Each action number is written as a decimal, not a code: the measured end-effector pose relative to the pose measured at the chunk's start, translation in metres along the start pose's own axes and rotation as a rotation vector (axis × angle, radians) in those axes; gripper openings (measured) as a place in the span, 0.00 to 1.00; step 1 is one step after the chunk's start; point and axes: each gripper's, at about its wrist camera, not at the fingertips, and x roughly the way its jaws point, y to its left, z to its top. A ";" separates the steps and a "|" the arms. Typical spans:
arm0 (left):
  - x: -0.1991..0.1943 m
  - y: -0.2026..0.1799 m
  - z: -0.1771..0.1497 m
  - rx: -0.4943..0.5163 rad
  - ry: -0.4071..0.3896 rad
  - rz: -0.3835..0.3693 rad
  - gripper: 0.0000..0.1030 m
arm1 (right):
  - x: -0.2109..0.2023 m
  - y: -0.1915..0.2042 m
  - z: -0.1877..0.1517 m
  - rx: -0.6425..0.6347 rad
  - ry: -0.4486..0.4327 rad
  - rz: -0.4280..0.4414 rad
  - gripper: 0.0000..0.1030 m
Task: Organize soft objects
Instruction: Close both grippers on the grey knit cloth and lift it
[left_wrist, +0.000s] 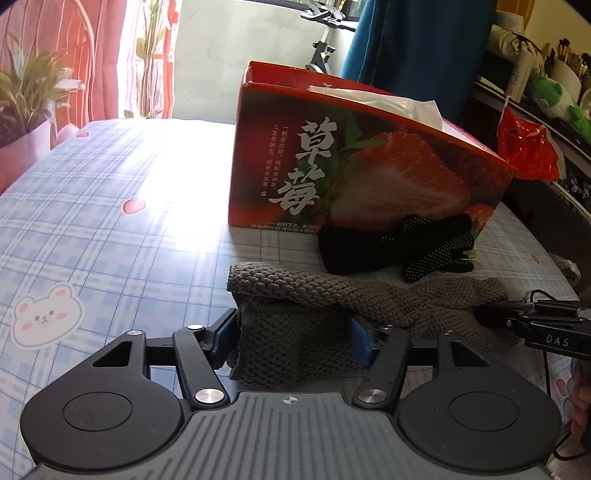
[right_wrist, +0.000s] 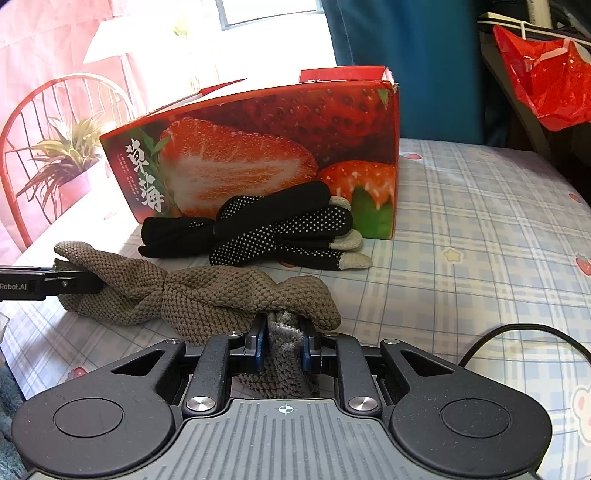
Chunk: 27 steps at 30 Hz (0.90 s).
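A grey-brown knit cloth (left_wrist: 332, 291) (right_wrist: 207, 295) lies twisted across the plaid-covered surface. My left gripper (left_wrist: 293, 332) holds its wide left end, and the fabric fills the gap between both pads. From the right wrist view the left gripper (right_wrist: 79, 282) shows side-on at that end. My right gripper (right_wrist: 283, 332) is shut on the cloth's bunched right end; it enters the left wrist view at the right edge (left_wrist: 509, 314). Just behind the cloth, a pair of black dotted gloves (left_wrist: 388, 243) (right_wrist: 266, 229) lies against an open-topped strawberry box (left_wrist: 369, 166) (right_wrist: 258, 147).
The surface wears a blue plaid cover (left_wrist: 110, 221) (right_wrist: 480, 240) with bear and strawberry prints. A red plastic bag (left_wrist: 524, 147) (right_wrist: 543, 85) hangs at the right. A potted plant (left_wrist: 26, 96) and red chair (right_wrist: 22, 122) stand left. A black cable (right_wrist: 517, 332) trails by my right gripper.
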 end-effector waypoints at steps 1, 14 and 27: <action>0.002 0.000 0.000 0.000 0.003 0.003 0.65 | 0.000 0.000 0.000 0.000 -0.002 -0.001 0.16; 0.011 0.001 -0.001 0.010 -0.002 0.029 0.50 | 0.000 0.002 -0.001 -0.002 -0.007 -0.004 0.17; 0.009 -0.003 -0.004 0.029 -0.012 0.033 0.45 | -0.001 0.007 -0.003 -0.004 -0.006 0.008 0.17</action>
